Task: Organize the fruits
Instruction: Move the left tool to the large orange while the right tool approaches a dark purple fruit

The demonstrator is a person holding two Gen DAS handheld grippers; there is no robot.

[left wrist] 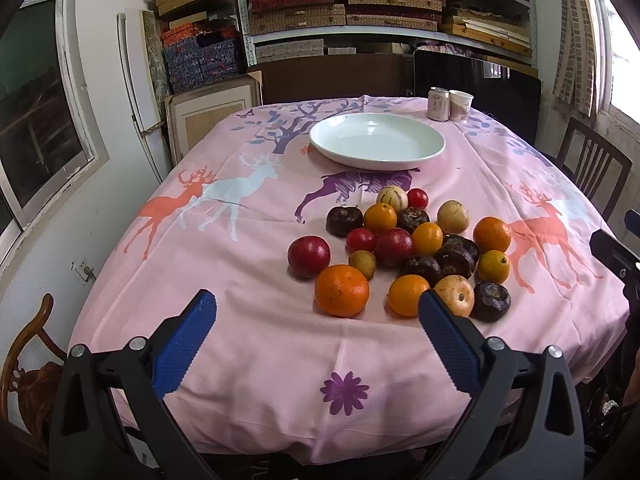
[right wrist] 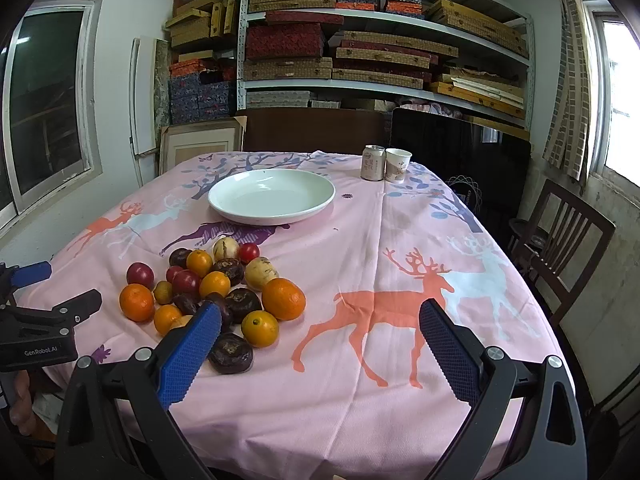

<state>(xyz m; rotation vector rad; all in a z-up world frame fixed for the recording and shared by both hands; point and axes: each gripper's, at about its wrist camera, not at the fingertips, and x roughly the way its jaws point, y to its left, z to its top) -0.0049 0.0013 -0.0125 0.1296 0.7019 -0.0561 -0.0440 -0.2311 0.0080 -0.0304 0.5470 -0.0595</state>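
Note:
A pile of mixed fruit [left wrist: 404,248] lies on the pink deer-print tablecloth: oranges, red plums, dark brown fruits and pale yellow ones. The same fruit pile [right wrist: 216,292] shows at the left of the right wrist view. Behind it stands an empty white plate [left wrist: 376,142] [right wrist: 272,196]. My left gripper [left wrist: 316,310] hangs open just short of the nearest big orange [left wrist: 341,290]. My right gripper [right wrist: 320,324] is open over bare cloth to the right of the pile, its left finger beside a dark fruit [right wrist: 231,353]. Nothing is held.
A drink can [left wrist: 438,104] and a paper cup [left wrist: 460,105] stand at the table's far right corner. Wooden chairs [right wrist: 560,248] flank the table. Shelves of boxes [right wrist: 380,40] fill the back wall. The left gripper's body [right wrist: 44,320] shows at the left edge.

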